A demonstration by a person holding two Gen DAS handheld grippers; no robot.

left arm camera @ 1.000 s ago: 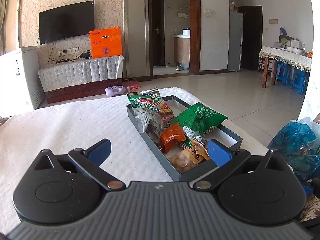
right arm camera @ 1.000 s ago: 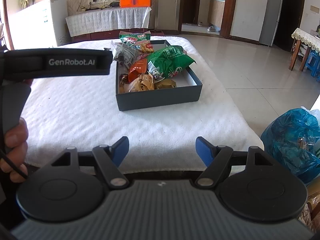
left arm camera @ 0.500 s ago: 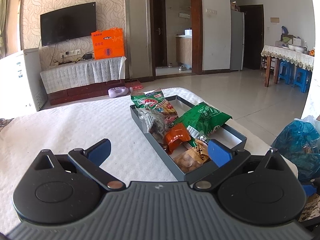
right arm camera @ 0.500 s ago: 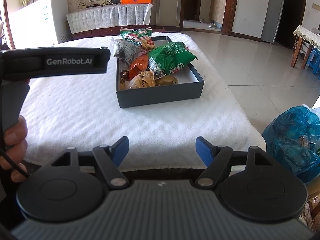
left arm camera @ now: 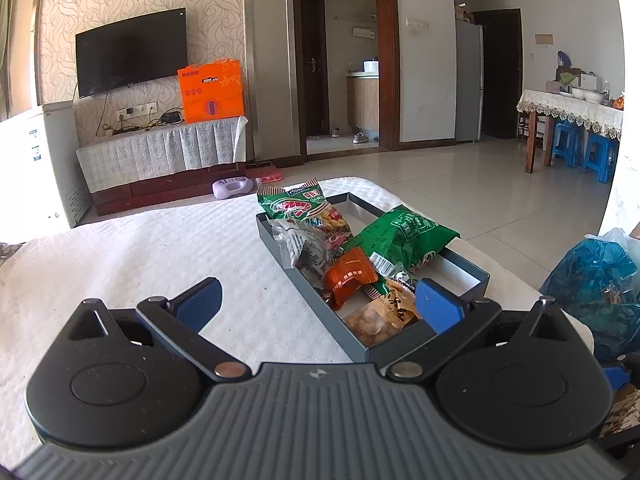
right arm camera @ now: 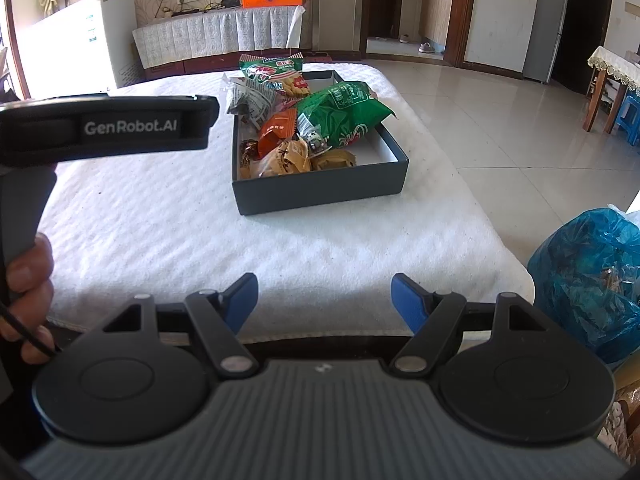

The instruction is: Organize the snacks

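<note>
A dark grey box (right arm camera: 320, 190) sits on the white-cloth table (right arm camera: 160, 232), also in the left wrist view (left arm camera: 308, 292). It holds several snack packs: a big green bag (right arm camera: 344, 114), an orange packet (right arm camera: 278, 130), a shrimp-chip bag (right arm camera: 276, 74) and a tan nut pack (left arm camera: 380, 318). My left gripper (left arm camera: 318, 304) is open and empty, just short of the box's near corner. My right gripper (right arm camera: 324, 300) is open and empty over the table's front edge, well short of the box.
A blue plastic bag (right arm camera: 588, 280) sits off the table's right side. The left gripper's body (right arm camera: 108, 128) and the hand holding it fill the left of the right wrist view. Tiled floor lies to the right, a TV cabinet (left arm camera: 160, 156) behind.
Both views have tilted up slightly, so the box sits a little lower in the frames. Both grippers stay open and empty. The snacks have not moved.
</note>
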